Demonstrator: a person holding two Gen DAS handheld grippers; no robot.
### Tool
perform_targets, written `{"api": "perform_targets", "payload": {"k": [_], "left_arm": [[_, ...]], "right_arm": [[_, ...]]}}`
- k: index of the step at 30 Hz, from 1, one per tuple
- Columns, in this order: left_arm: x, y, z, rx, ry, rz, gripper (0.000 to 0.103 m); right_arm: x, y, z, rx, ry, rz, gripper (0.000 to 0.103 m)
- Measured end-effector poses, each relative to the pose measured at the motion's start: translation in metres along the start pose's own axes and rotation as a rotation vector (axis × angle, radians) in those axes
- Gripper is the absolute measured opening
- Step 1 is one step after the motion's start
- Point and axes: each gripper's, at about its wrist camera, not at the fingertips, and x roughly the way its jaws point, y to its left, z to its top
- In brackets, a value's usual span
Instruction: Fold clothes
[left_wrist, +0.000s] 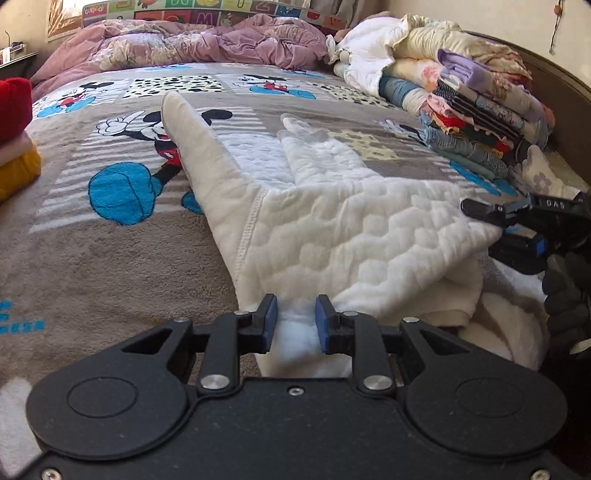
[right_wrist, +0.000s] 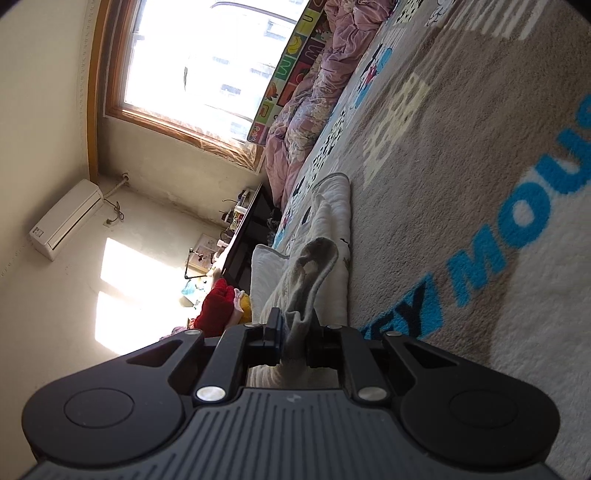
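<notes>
The left gripper (left_wrist: 294, 320) has its fingers (left_wrist: 267, 321) pinched on the hem of the white garment (left_wrist: 369, 236); the right gripper (right_wrist: 293, 334) is clamped on the opposite corner. The garment lies mid-bed (left_wrist: 110, 266), sleeves outstretched. Keep the held edge taut and both hands level while folding.

One white quilted garment (left_wrist: 354, 229) on one cartoon blanket (left_wrist: 110, 266). Two grippers: left (left_wrist: 294, 321), right (right_wrist: 293, 334). One gloved hand (left_wrist: 567, 302). One tall stack of folded clothes (left_wrist: 480, 122), one small pile, red and yellow (left_wrist: 14, 140). One purple duvet (left_wrist: 207, 44). One window (right_wrist: 192, 66), one air conditioner (right_wrist: 66, 218).
</notes>
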Motion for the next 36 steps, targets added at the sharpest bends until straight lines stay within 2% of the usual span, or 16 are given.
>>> {"api": "perform_targets", "payload": {"k": [6, 11, 18, 24, 28, 36], "left_arm": [[-0.009, 0.022, 0.023, -0.052, -0.148, 0.062, 0.021], [0.012, 0.049, 0.054, -0.113, -0.201, 0.109, 0.021], [0.042, 0.080, 0.084, -0.203, -0.211, 0.128, 0.021], [0.070, 0.112, 0.096, -0.361, -0.188, 0.093, 0.021], [0.088, 0.114, 0.103, -0.350, -0.159, 0.090, 0.021], [0.108, 0.106, 0.115, -0.265, -0.131, 0.041, 0.021]], "right_arm": [[-0.003, -0.003, -0.004, -0.027, 0.011, -0.020, 0.014], [-0.003, -0.008, -0.004, -0.032, 0.019, -0.029, 0.014], [-0.002, -0.014, -0.004, -0.026, 0.025, -0.036, 0.014], [-0.007, -0.017, -0.001, -0.009, 0.023, -0.018, 0.014], [-0.009, -0.016, 0.000, -0.016, 0.018, -0.016, 0.014], [-0.011, -0.016, -0.001, -0.011, 0.020, -0.003, 0.014]]}}
